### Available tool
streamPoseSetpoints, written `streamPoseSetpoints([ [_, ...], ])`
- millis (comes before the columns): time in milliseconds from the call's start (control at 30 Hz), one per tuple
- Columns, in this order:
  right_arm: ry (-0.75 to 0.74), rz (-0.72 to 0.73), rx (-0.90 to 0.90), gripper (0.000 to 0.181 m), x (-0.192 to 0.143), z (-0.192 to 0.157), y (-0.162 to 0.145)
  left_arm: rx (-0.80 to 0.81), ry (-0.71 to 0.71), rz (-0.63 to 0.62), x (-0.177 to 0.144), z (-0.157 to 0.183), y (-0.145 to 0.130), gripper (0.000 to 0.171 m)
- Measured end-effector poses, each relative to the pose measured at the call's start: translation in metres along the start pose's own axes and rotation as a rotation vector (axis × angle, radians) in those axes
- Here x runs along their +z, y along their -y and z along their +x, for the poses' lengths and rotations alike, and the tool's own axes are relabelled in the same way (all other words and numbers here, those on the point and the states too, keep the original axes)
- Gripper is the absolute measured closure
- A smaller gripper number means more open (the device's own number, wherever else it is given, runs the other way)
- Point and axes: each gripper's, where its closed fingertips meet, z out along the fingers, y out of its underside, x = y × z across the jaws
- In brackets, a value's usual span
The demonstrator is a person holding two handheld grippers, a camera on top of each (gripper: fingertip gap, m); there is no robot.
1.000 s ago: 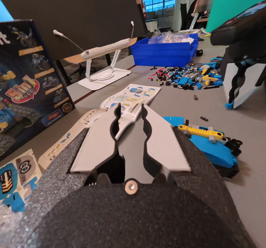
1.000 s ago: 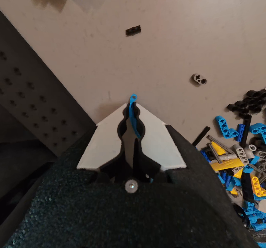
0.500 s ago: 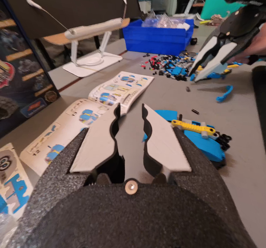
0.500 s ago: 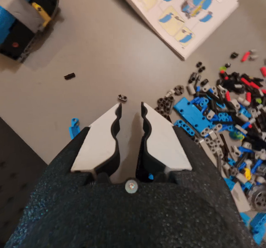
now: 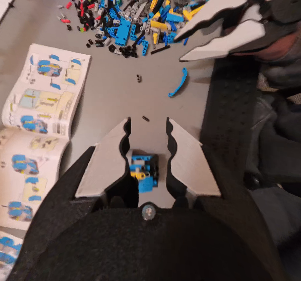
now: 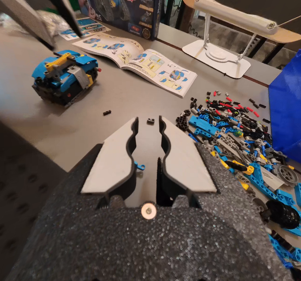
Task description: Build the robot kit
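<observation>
Grey tabletop [image 5: 112, 84] fills our left wrist view: the left gripper [image 5: 148, 120] now points straight down, jaws spread and empty, over the part-built blue model [image 5: 144, 168], where a second ago it looked across the table. At 1 o'clock lies the curved blue piece [image 5: 178, 84], no longer pinched by the right gripper [image 5: 176, 49] at 2 o'clock. In our right wrist view, the right gripper [image 6: 148, 118] (also spread, empty) tilts low over the table, a small grey connector [image 6: 150, 121] between its tips, the loose brick pile [image 6: 231, 131] at 3 o'clock.
</observation>
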Motion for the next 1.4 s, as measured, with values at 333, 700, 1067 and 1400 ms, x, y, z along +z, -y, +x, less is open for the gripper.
streamPoseSetpoints([
  [333, -0.036, -0.049, -0.062, 0.159, -0.036, 0.0, -0.023, 0.075, -0.027, -0.308, 0.135, -0.015, 0.024, 0.147],
  [700, 0.008, -0.045, 0.027, 0.16, -0.05, 0.014, -0.033, 0.004, -0.04, -0.362, 0.154, -0.026, 0.019, 0.158],
  [1067, 0.02, -0.067, 0.01, 0.16, -0.048, 0.011, -0.036, 0.049, -0.023, -0.394, 0.162, -0.032, 0.014, 0.165],
  [1400, 0.3, 0.113, 0.145, 0.161, -0.059, -0.025, 0.006, -0.117, -0.523, 0.385, 0.018, 0.028, 0.082, 0.165],
])
